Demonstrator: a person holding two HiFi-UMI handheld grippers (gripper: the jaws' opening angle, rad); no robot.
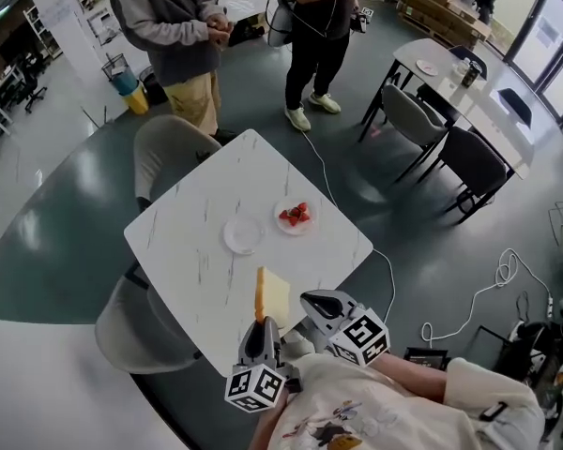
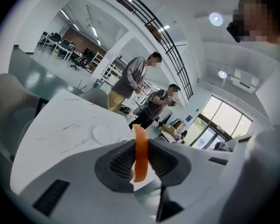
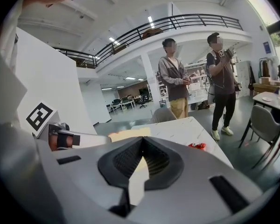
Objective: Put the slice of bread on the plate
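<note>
Bread [image 1: 272,296] stands on edge at the near edge of the bench [image 1: 192,228], clamped low down in my left claw [image 1: 261,326]. It has a pale yellow face and an orange crust. I judge it light, soft and easily crushed, so grip gently near the crust. Right claw [image 1: 311,300] is just right of it, jaws together, nothing between them. Bare plate [image 1: 243,235] lies farther off, mid-bench, with strawberries [image 1: 296,215] to its right.

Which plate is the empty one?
The plain white plate, left of the strawberry plate in the head view. It holds nothing; the other carries red strawberries.
</note>
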